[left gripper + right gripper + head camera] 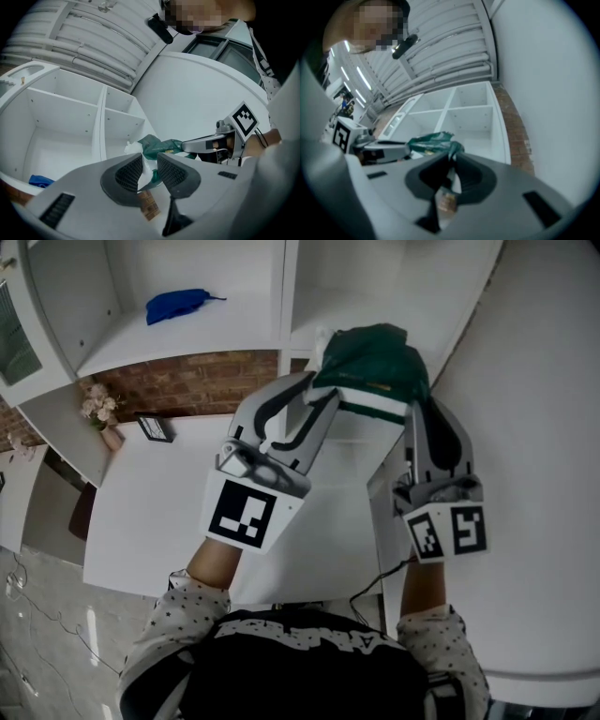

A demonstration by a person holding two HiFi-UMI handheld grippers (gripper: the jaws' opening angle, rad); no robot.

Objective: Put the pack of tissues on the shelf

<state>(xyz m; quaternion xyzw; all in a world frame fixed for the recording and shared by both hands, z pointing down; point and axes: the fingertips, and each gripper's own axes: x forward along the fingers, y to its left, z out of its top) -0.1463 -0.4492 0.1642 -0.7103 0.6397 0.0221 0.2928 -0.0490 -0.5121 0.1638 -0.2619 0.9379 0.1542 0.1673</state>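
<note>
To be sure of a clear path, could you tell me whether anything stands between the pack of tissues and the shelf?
Nothing visible does. The pack of tissues, pinched by the left gripper and the right gripper, hangs before an open compartment that shows bare; the blue cloth lies in the next compartment leftward.

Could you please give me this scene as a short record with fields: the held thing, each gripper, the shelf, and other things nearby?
held thing: green and white pack of tissues, in the air before the shelf
left gripper: jaws shut on the pack's left end
right gripper: jaws shut on the pack's right end
shelf: white, open compartments; pack not yet in it
on shelf: blue cloth, left compartment
nearby: flowers, picture frame
</note>
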